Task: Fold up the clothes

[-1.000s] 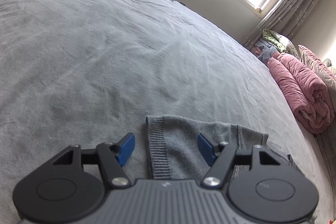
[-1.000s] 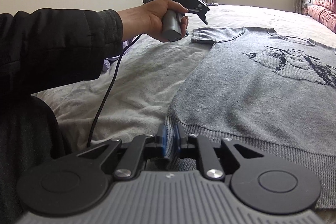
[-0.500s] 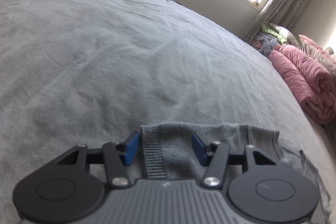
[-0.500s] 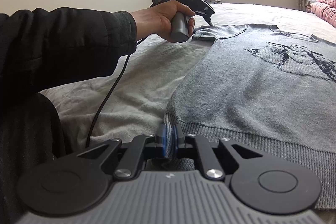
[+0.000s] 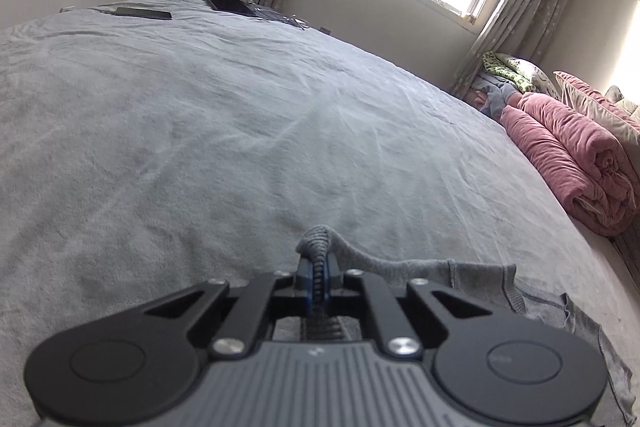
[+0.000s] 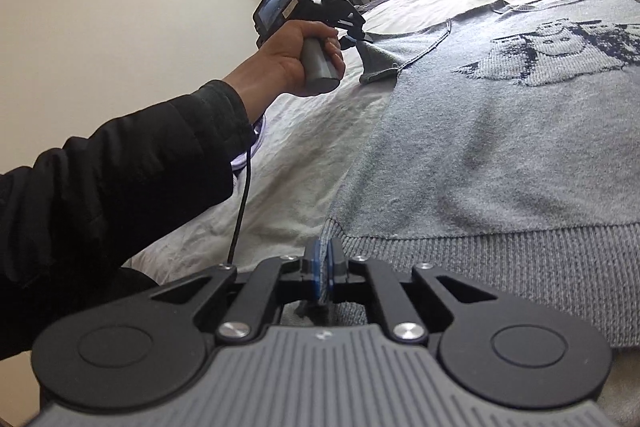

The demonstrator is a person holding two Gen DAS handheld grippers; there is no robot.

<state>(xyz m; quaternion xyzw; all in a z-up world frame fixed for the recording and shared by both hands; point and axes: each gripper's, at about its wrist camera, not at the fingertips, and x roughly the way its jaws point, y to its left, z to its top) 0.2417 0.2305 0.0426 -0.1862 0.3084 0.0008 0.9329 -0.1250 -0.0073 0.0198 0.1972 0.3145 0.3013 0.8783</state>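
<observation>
Pinching the grey sweater at two points, both jaws clamped on knit.

Left hand-held gripper bites the ribbed sleeve cuff, bunching it up off the bed; right hand-held gripper grips the ribbed hem corner. Sweater lies flat, snowman pattern up; rolled pink blanket sits at the bed's far edge.

Grey knit sweater with snowman motif lies flat, sleeve cuff lifted.
</observation>
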